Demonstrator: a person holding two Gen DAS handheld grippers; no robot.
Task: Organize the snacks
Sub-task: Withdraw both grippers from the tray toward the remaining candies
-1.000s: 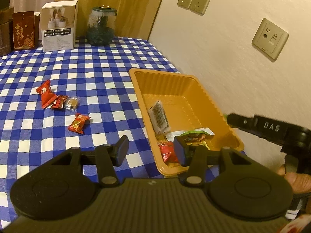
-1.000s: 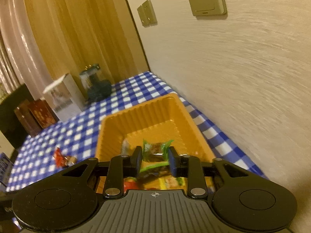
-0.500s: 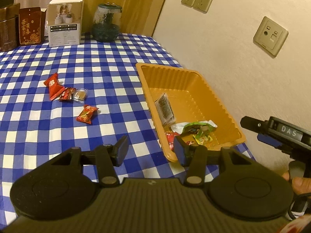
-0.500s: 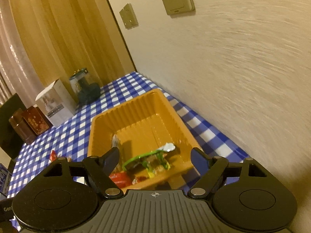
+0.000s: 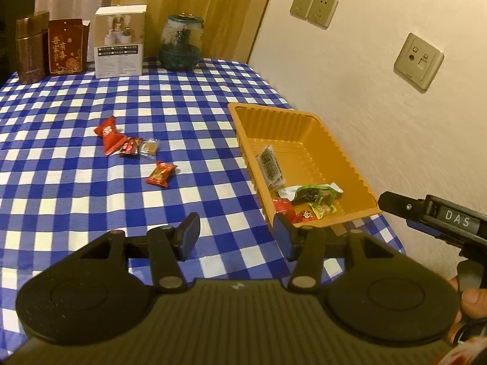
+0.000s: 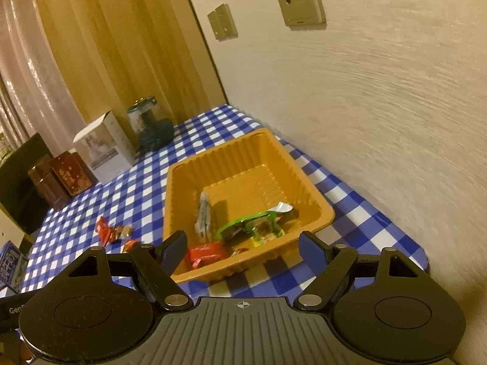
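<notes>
Right wrist view: right claw (image 6: pixel 242 251) spread and empty above orange tray (image 6: pixel 316 200).

You are looking at a tray (image 5: pixel 350 164) sitting right of centre on the worktop (image 5: pixel 76 188), several snacks (image 5: pixel 307 197) lying in its near end. Four loose snacks (image 5: pixel 134 147) are lying left of it; boxes (image 5: pixel 118 45) and a jar (image 5: pixel 179 44) are standing upper left.

Orange tray (image 5: pixel 350 164) on a blue-and-white checked tablecloth (image 5: pixel 76 182); red-wrapped snacks (image 5: pixel 162 174) lie beside the tray, a green one (image 6: pixel 243 223) inside.
</notes>
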